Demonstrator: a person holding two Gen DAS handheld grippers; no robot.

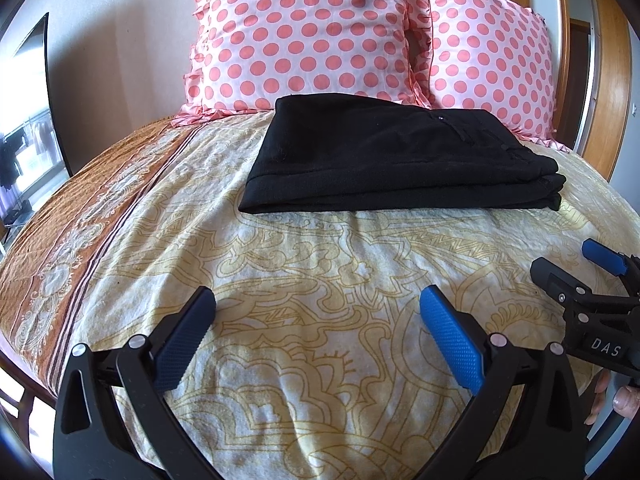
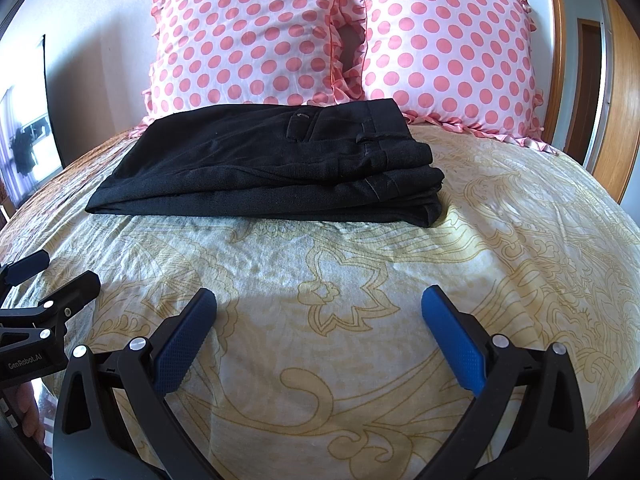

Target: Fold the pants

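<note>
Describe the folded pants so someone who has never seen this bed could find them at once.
Start at the two pink polka-dot pillows at the head of the bed. Just in front of them, on the yellow patterned bedspread, lies a flat black stack: the pants. They are the only plain dark thing on the bed, folded in layers with the waistband on top.

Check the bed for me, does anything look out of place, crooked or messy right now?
Nothing much stands out. The black pants lie folded in a flat stack on the bedspread, in front of two polka-dot pillows. Only the stack's right-hand edges are slightly staggered. Both the left gripper and right gripper are open and empty.
</note>
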